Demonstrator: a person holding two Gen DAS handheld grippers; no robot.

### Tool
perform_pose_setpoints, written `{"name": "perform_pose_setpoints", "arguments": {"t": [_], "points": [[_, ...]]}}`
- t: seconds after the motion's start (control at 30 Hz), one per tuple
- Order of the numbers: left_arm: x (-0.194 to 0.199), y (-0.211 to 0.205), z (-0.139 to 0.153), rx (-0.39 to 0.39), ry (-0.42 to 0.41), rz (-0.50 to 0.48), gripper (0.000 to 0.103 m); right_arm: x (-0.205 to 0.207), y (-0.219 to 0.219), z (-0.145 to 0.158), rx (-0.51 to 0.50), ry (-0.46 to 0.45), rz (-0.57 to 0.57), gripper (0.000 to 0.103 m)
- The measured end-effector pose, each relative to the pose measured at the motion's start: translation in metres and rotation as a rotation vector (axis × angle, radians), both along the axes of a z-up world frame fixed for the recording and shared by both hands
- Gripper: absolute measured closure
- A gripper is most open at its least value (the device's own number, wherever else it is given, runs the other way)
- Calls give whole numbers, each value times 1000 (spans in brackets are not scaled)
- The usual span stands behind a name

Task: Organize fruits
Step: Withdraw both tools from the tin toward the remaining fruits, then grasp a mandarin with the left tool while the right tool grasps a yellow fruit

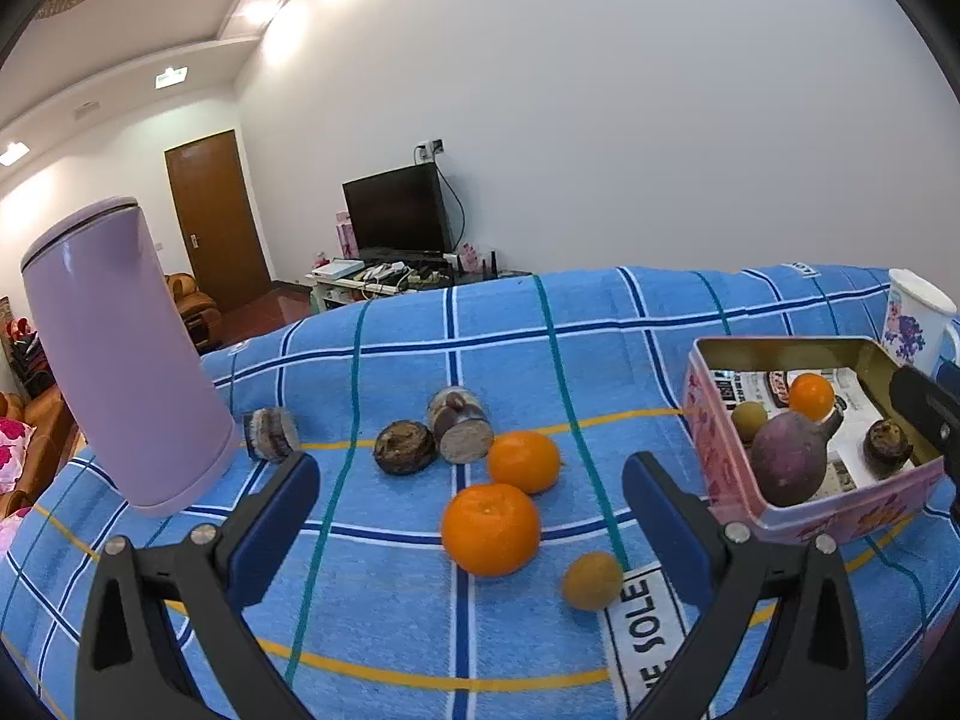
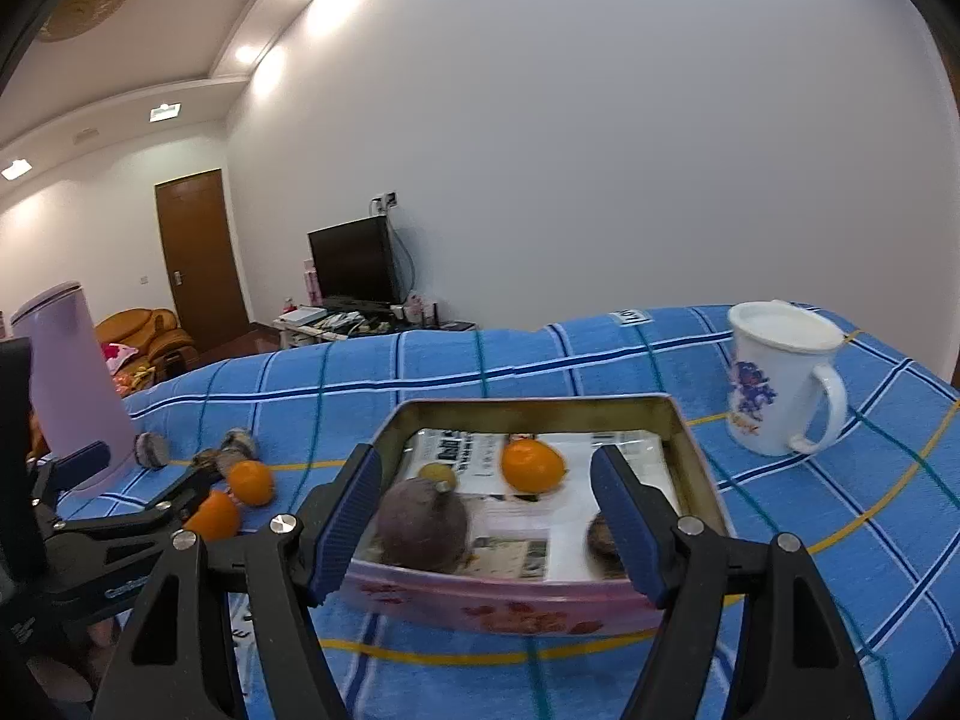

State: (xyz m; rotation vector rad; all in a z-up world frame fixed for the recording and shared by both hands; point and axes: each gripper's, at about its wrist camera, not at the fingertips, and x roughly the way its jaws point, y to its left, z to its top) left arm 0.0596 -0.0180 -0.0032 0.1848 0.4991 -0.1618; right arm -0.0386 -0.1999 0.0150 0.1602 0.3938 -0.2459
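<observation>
Left gripper point(image 1: 471, 483) was spread wide, nothing between its jaws, hovering low over the blue checked cloth point(image 1: 384, 612). Loose fruit sat just ahead of it: a large orange point(image 1: 491, 529), a second orange point(image 1: 524, 461) just behind, a small yellow-green fruit point(image 1: 591, 580) near the right finger point(image 1: 666, 510). Further back were a dark brown round fruit point(image 1: 405, 447) and a cut brown chunk point(image 1: 459, 426) touching it, plus another cut piece point(image 1: 273, 433) next to the lilac bottle point(image 1: 120, 354).

Right gripper point(image 2: 486, 516) was also spread, empty, jaws framing the pink tin point(image 2: 498, 603) from the near side and not touching it. Tin was lined with printed paper and held a purple fruit point(image 2: 423, 525), a small orange point(image 2: 533, 465), a small yellow-green one point(image 2: 435, 471) and a dark brown one point(image 2: 600, 534) partly hidden by the right finger. That view was blurred around the tin.

White mug point(image 2: 780, 378) with a blue print stood upright on the cloth, right of the tin and apart from it. Left gripper's frame showed at the left edge of the right wrist view, near the loose oranges.
</observation>
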Motion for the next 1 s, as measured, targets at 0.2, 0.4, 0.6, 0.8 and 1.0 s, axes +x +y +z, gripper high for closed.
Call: {"name": "perform_pose_setpoints", "arguments": {"t": [0.2, 0.4, 0.6, 0.8, 1.0], "points": [[11, 14, 4, -21, 26, 17, 0, 4, 14, -2, 16, 15, 41, 29], [36, 55, 10, -77, 73, 117, 0, 12, 36, -4, 26, 49, 98, 30], [59, 94, 3, -64, 108, 263, 0, 29, 74, -10, 13, 116, 222, 30], [64, 111, -1, -34, 95, 329, 0, 63, 111, -27, 12, 259, 350, 56], [63, 103, 0, -16, 101, 279, 0, 93, 126, -45, 45, 380, 405, 57]]}}
